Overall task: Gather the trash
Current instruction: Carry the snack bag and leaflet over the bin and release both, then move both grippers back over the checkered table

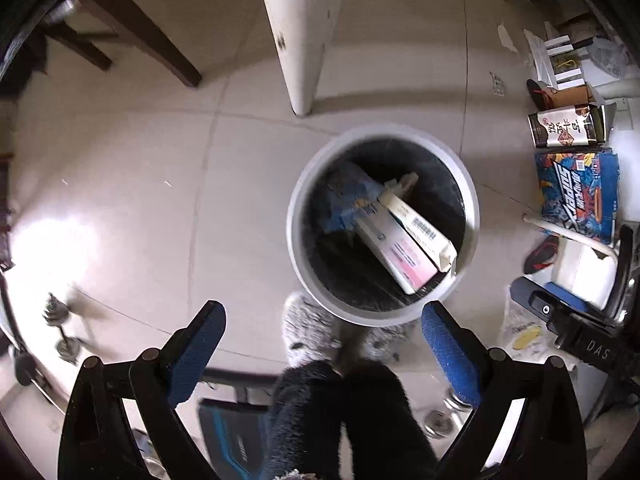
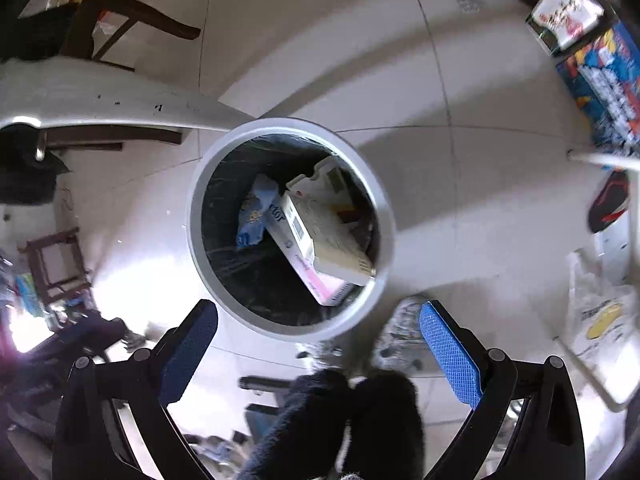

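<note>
Bin [image 1: 298, 216] mouth open; boxes [image 1: 404, 236] crowd right half.

Tiled room, seen from above

Pale glossy floor tiles [image 1: 248, 152] with thin grout lines fill both views; strong light glares off them at the left [image 1: 52, 248]. A white post [image 1: 304, 36] stands on the floor, casting a soft shadow to the right. Dark wooden chair legs [image 1: 132, 20] stand at the upper left, and a small dark wooden stool [image 2: 56, 268] sits at the far left of the right view. Boxes and clutter [image 1: 576, 188] lie along the right edge.
</note>
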